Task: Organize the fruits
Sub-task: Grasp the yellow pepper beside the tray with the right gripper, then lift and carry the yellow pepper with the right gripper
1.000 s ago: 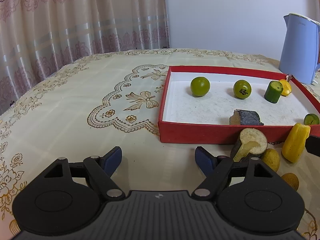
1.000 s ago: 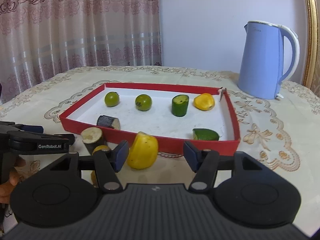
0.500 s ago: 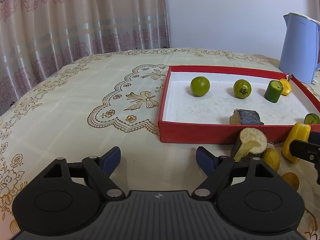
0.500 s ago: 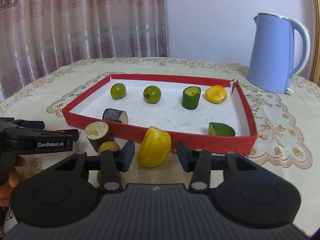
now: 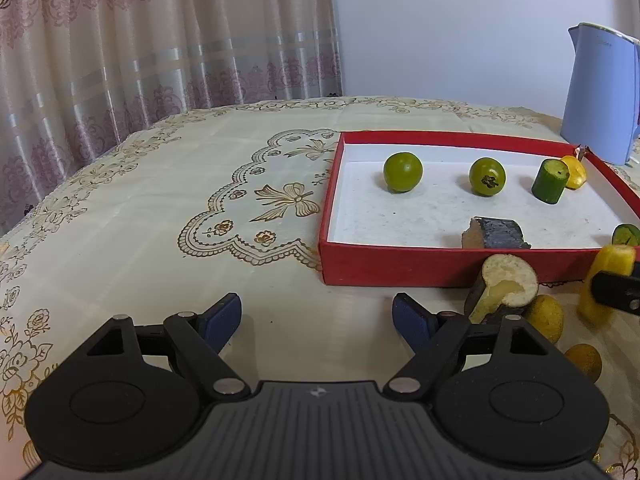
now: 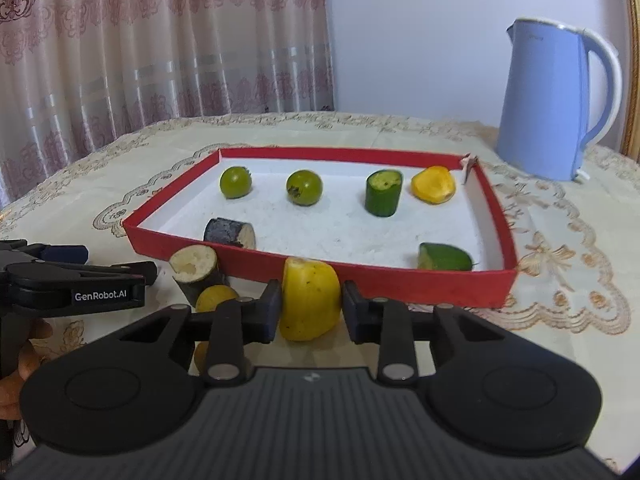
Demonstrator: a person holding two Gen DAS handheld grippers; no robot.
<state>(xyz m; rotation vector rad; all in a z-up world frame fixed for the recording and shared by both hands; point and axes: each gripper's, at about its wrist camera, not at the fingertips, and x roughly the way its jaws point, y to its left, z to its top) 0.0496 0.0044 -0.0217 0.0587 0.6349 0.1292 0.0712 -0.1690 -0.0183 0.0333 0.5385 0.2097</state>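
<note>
My right gripper [image 6: 310,312] is closing on a yellow fruit [image 6: 310,300]; both pads press its sides, just before the front wall of the red tray [image 6: 384,276]. The left wrist view shows this fruit [image 5: 610,264] at the far right, gripped by a black finger [image 5: 616,292]. My left gripper [image 5: 316,316] stands open over bare tablecloth, left of a cut dark-skinned piece with pale flesh [image 5: 506,286]. Inside the tray lie two round green fruits [image 6: 236,182] [image 6: 304,186], a green cylinder [image 6: 383,193], a yellow piece [image 6: 434,184], a dark chunk [image 6: 230,232] and a green wedge [image 6: 444,257].
Two small yellow fruits [image 5: 546,316] [image 5: 584,360] lie on the cloth beside the cut piece. A blue kettle [image 6: 556,100] stands behind the tray's right corner. Curtains hang beyond the table's far left edge. A person's hand [image 6: 24,360] holds the left gripper.
The right gripper went from wide open to shut on the yellow fruit, after shifting left so the fruit sits centred between its pads. The left gripper stayed where it was.
</note>
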